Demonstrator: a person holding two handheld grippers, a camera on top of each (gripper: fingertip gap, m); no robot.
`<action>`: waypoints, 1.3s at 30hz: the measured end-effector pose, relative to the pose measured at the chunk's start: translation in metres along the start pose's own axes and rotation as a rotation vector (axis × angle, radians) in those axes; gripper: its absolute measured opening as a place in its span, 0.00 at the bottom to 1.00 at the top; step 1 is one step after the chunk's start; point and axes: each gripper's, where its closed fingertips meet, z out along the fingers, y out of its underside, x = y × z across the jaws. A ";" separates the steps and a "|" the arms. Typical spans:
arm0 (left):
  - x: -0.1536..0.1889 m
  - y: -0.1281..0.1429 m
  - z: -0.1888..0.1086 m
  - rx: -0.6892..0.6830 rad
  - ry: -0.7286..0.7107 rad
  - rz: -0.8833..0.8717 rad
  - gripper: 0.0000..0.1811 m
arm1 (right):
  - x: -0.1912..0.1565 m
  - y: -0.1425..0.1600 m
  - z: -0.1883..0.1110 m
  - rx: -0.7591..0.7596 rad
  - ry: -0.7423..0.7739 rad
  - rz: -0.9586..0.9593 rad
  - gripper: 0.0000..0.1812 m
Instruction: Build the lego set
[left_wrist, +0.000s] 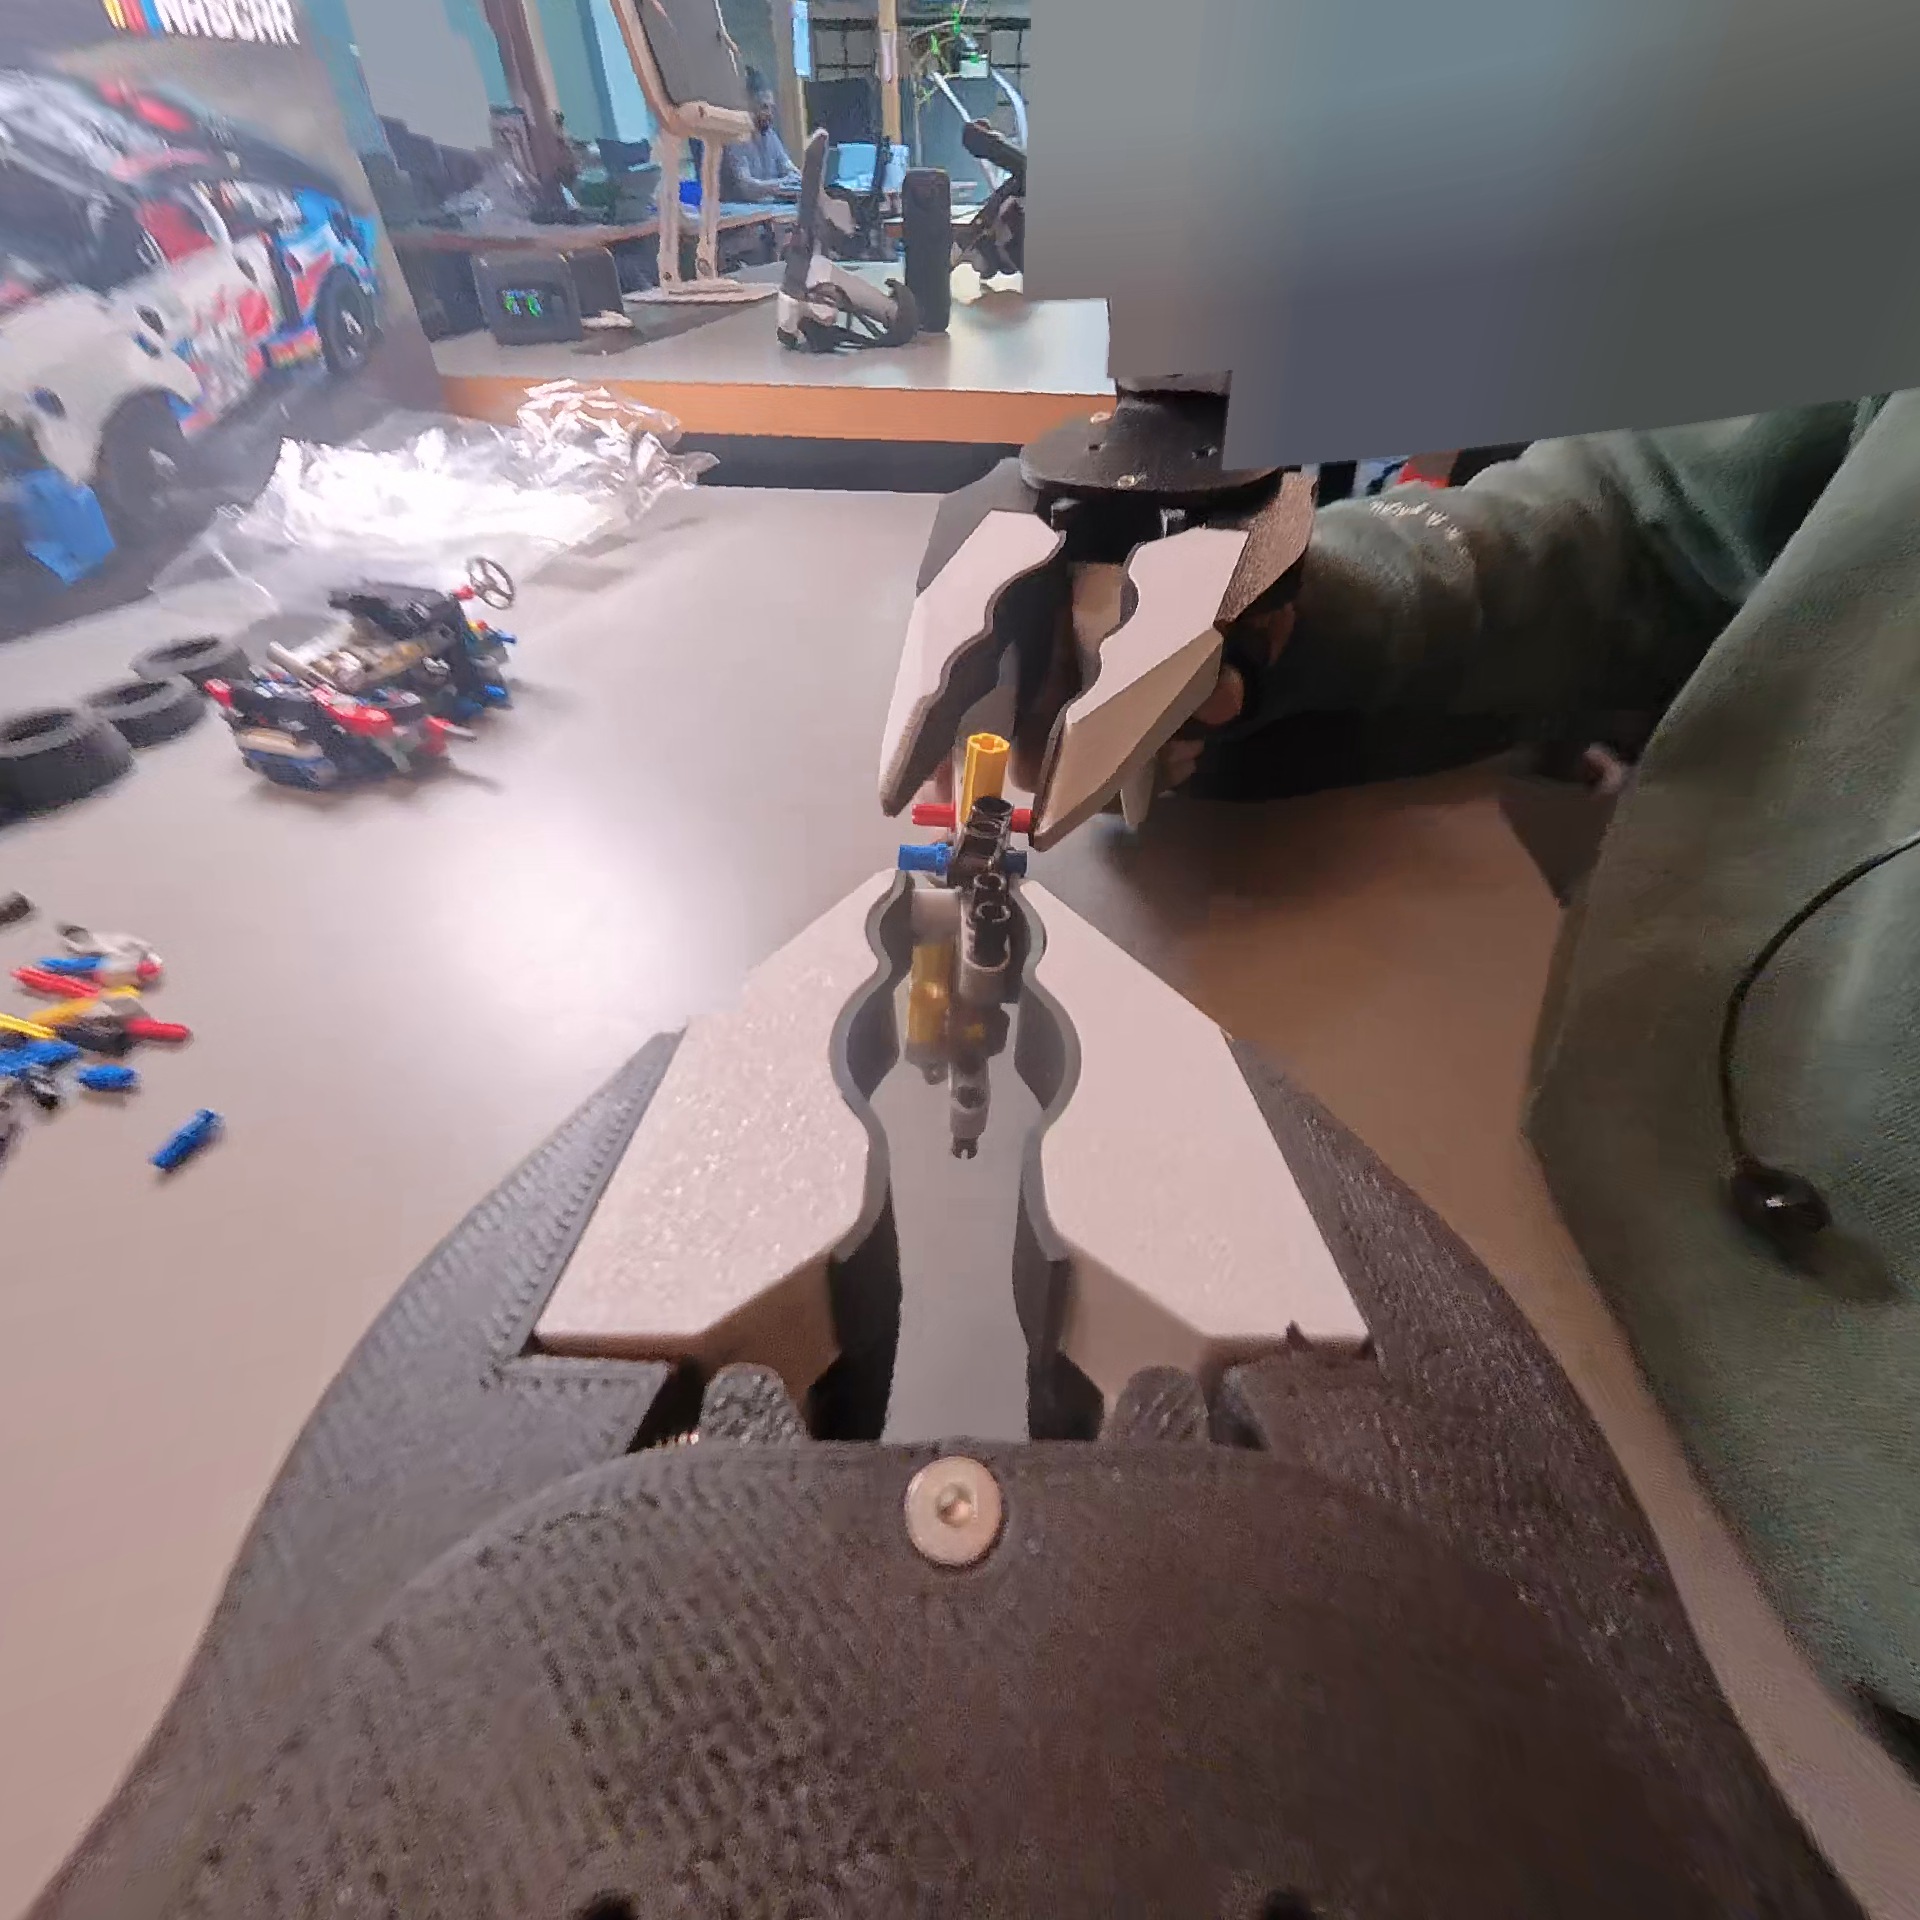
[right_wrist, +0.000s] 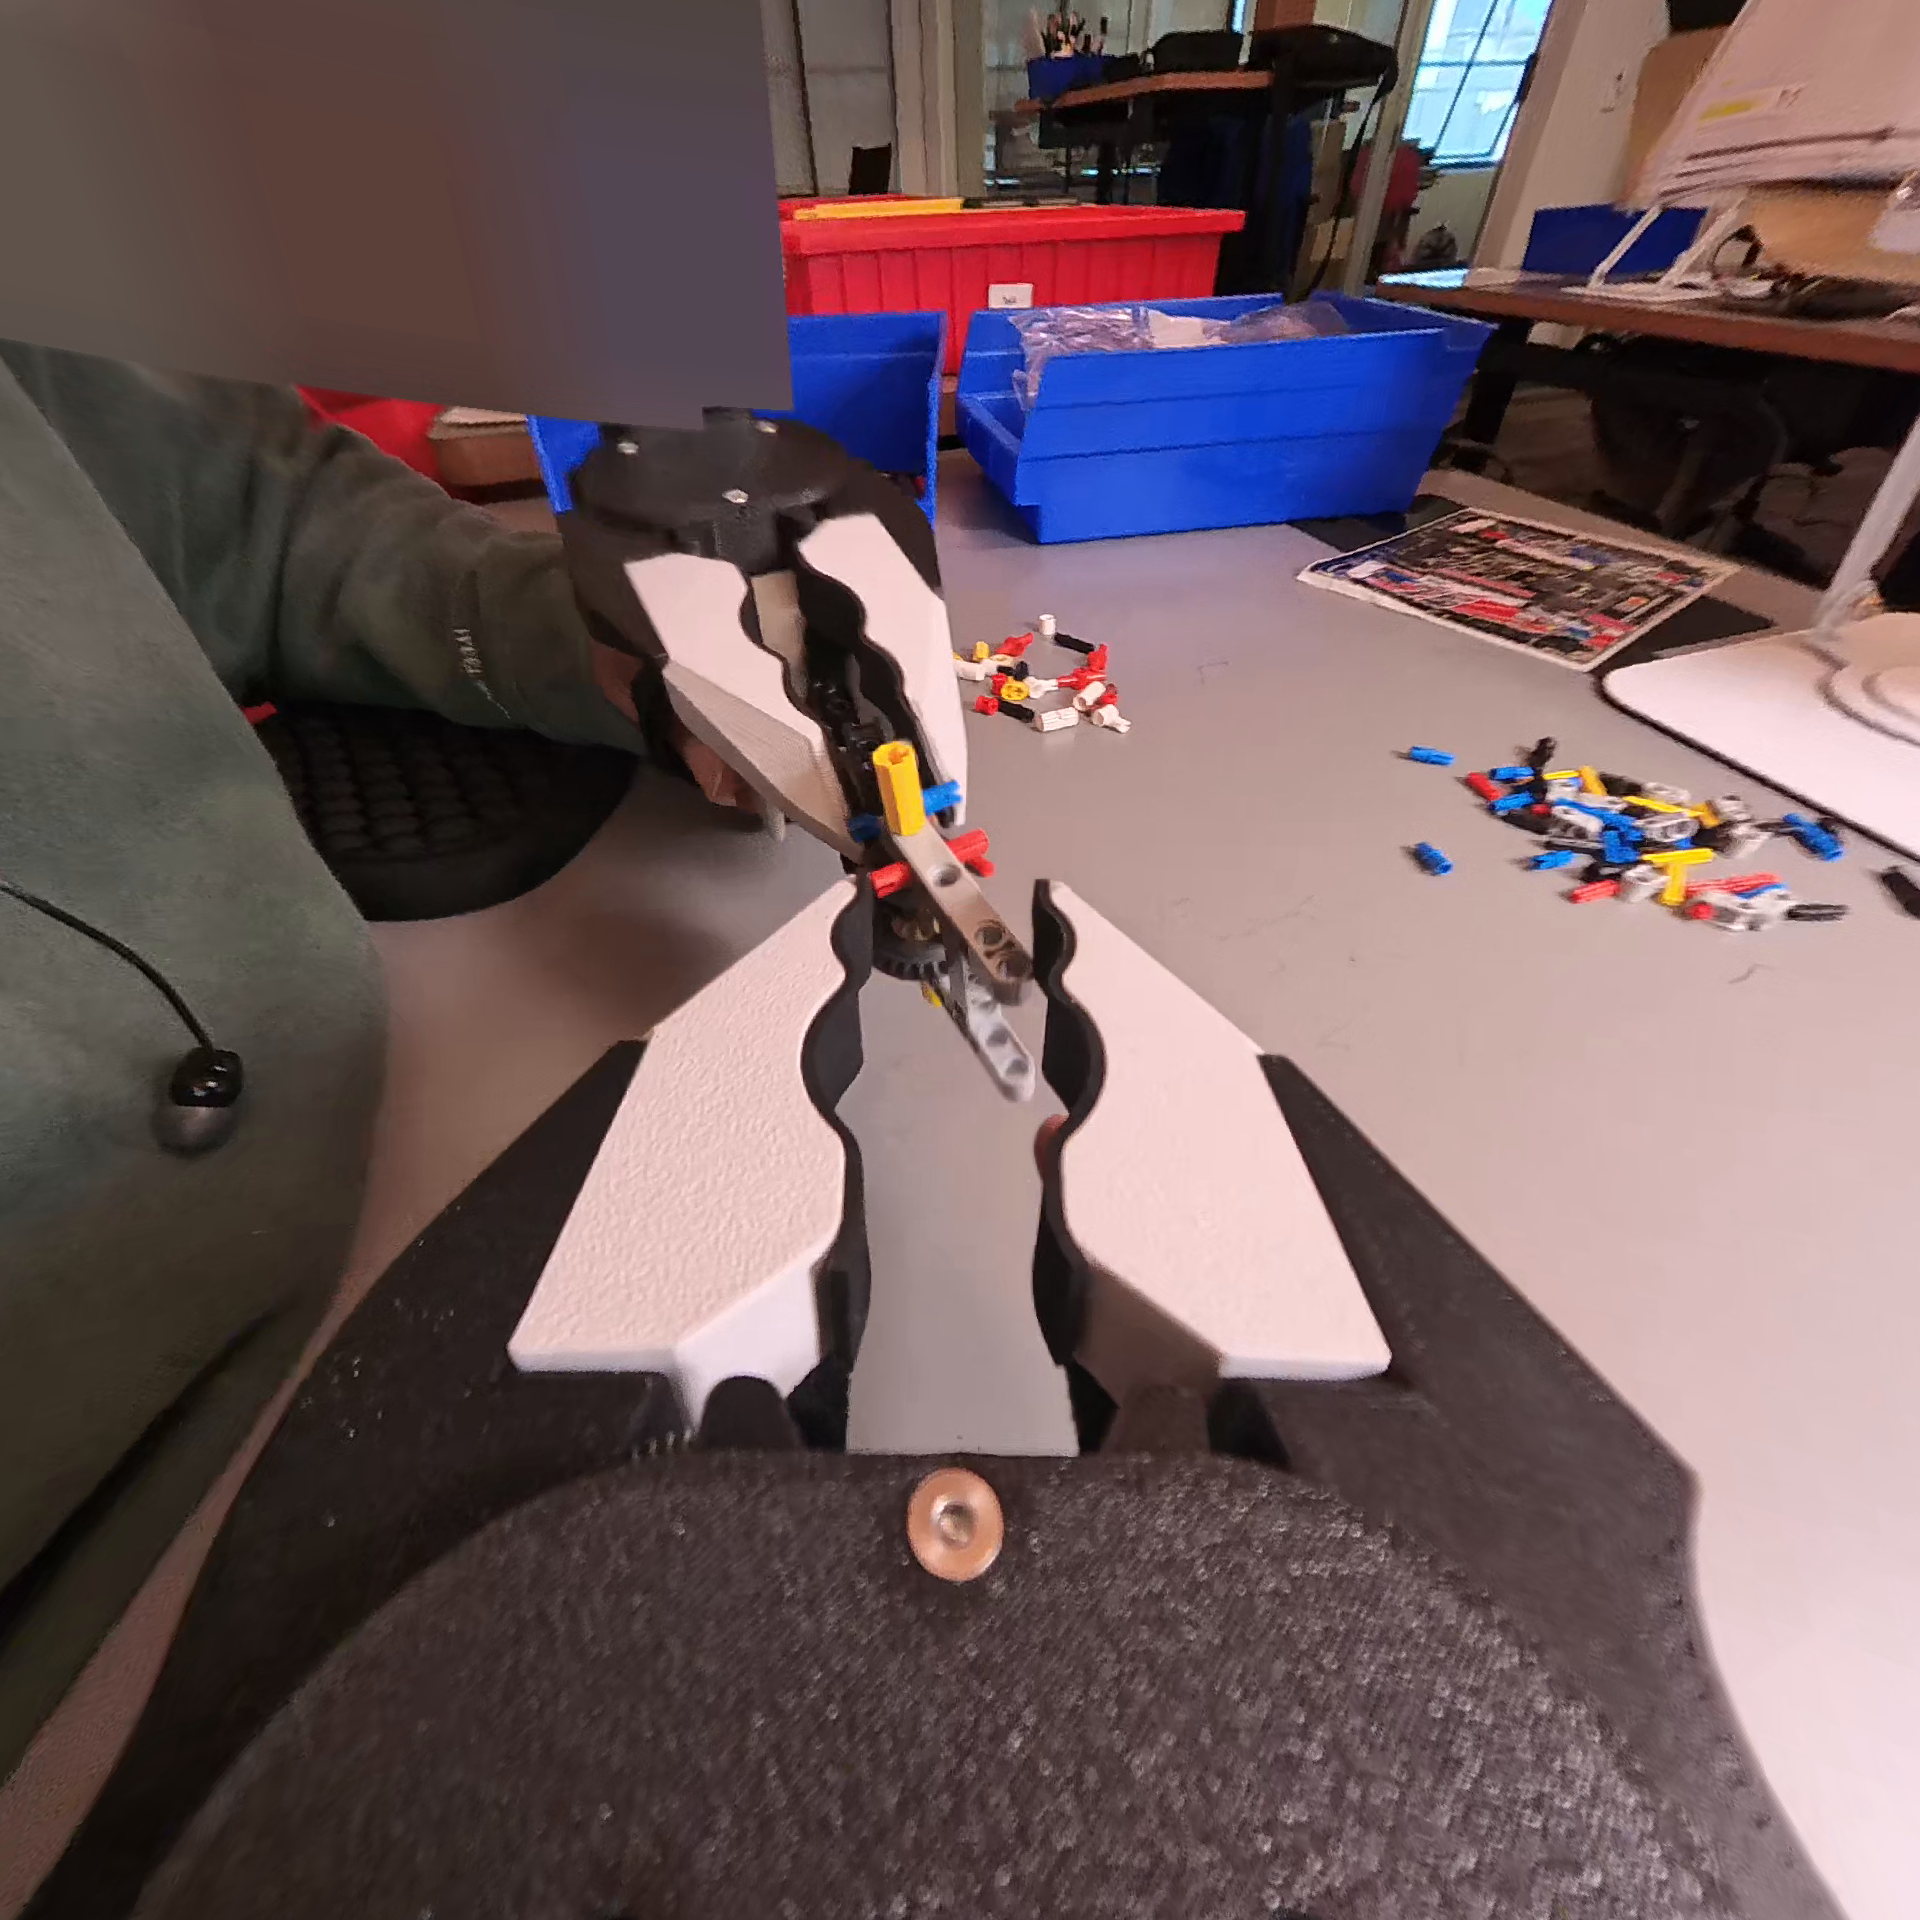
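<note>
- Left gripper (left_wrist: 956, 883) is nearest the lens, pinching the small Technic sub-assembly (left_wrist: 966, 935) lengthwise between its fingers.
- Right gripper (right_wrist: 940, 904) faces it tip to tip, jaws spread around the assembly's free end with red pins (right_wrist: 971, 847).
- Assembly's long axis runs gripper to gripper, held above the table (right_wrist: 1351, 1091).

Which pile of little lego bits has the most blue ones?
The bigger pile on the right side of the table. It is full of blue pins, while the smaller pile farther back is mostly white, red and black.
</note>
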 end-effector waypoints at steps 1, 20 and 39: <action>-0.002 -0.001 -0.001 -0.004 -0.031 0.046 0.08 | 0.003 -0.003 -0.003 0.006 0.019 -0.018 0.17; -0.036 -0.004 -0.006 -0.047 -0.291 -0.090 0.08 | 0.026 -0.010 0.017 -0.189 0.544 -0.395 0.02; -0.031 -0.006 -0.007 -0.081 -0.340 0.041 0.08 | 0.023 -0.014 0.016 -0.099 0.608 -0.240 0.01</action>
